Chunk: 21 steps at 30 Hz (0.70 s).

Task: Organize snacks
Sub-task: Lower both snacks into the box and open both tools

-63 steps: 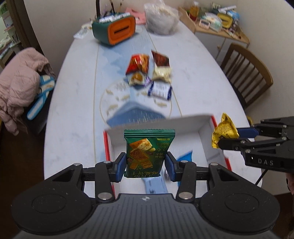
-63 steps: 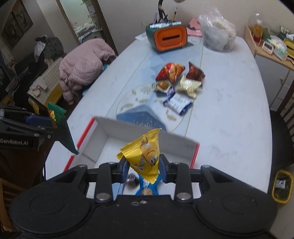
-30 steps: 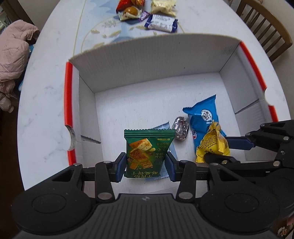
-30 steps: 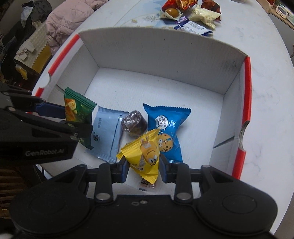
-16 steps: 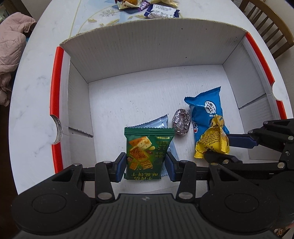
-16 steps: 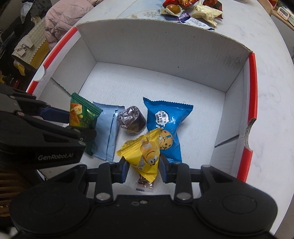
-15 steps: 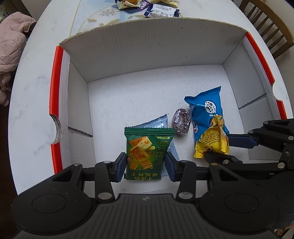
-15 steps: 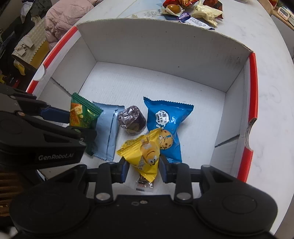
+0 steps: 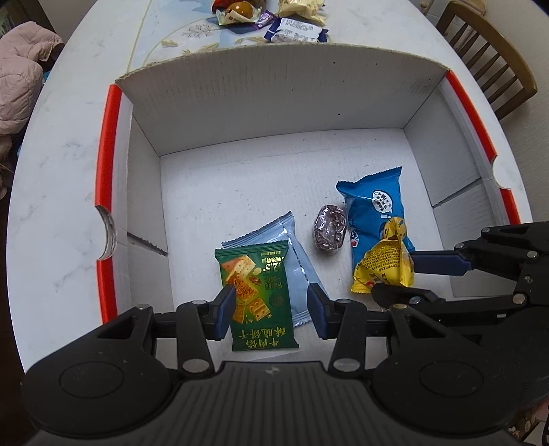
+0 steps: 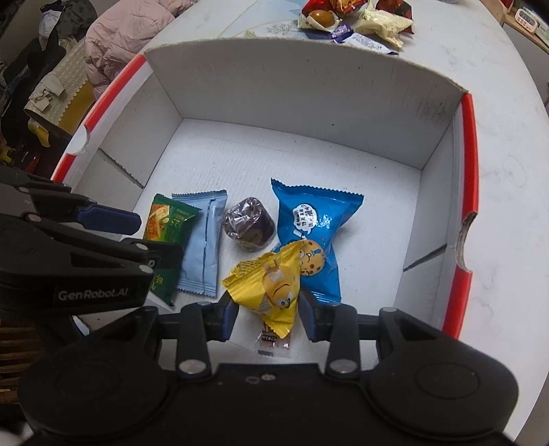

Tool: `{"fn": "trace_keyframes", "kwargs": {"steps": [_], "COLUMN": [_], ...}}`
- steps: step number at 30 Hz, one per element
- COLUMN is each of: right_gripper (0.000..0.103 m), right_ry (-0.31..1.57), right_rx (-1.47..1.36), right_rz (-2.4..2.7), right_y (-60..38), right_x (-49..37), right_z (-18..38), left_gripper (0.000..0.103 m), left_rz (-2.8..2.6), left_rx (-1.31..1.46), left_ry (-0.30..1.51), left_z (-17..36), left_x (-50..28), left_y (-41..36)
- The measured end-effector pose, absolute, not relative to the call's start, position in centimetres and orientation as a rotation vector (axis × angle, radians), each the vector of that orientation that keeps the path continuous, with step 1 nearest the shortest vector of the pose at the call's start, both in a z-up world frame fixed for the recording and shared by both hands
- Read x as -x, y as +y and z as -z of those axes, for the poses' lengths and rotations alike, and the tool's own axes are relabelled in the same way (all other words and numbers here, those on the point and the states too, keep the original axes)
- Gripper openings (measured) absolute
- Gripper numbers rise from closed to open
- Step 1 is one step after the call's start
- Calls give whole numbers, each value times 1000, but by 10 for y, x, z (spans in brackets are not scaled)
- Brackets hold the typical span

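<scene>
A white cardboard box (image 9: 274,113) with red rims stands on the table; it also shows in the right wrist view (image 10: 308,92). My left gripper (image 9: 271,310) is open, and the green cracker packet (image 9: 259,291) lies loose between its fingers, on a pale blue packet (image 9: 295,250). My right gripper (image 10: 267,315) is open, and the yellow candy packet (image 10: 274,288) sits between its fingers against a blue cookie packet (image 10: 308,226). A dark wrapped candy (image 10: 247,226) lies between the packets. In the left wrist view the yellow packet (image 9: 387,260) lies beside the right gripper's fingers.
Several more snacks (image 9: 274,17) lie on the white table beyond the box, also in the right wrist view (image 10: 357,20). A wooden chair (image 9: 490,61) stands at the right. A pink jacket (image 10: 127,37) lies on seating at the left.
Both grippers have opened inside the box. The green packet has dropped from the left fingers onto the pale blue packet, and the yellow packet has settled from the right fingers.
</scene>
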State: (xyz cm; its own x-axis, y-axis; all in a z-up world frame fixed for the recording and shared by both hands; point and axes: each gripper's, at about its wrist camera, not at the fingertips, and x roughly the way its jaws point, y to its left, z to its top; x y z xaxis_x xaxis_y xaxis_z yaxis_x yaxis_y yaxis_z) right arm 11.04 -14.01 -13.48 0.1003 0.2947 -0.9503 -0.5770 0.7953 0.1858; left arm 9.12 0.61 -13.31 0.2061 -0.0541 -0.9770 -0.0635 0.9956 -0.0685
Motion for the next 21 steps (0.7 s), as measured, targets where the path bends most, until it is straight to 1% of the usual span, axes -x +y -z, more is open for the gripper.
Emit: {"fn": "trace_keyframes", "kwargs": {"steps": [7,10,13,15,19,20,21], "right_gripper": [41,44,50,59,69,75,78], "right_ry": [1292,1282,1271,1259,1223,1214,1204], "right_rx": [232,219,210,202,194,189,186], "right_rz": [-652,-652,-655,-662,-676,-676,-676], "right_y": [-146,-149,-153,-153,-156,-157,-158], "right_x": [-108,-108,-107,-105,-102,-102,-102], "right_z": [121,115,109,104,88,84,80], "left_gripper": [45,45,46,47,47,47,48], "left_rz": [8,17,25,34,46,48,49], "left_rx": [122,129,135,131,131,130,131], "left_ry": [1328,1309,1287,1266,1229,1219,1208], "left_z": [121,115,105,97,80,76,71], "left_x": [-81,-77,-73,-68,-61,-59,-58], "left_y": [13,15,17,18,21,22,23]}}
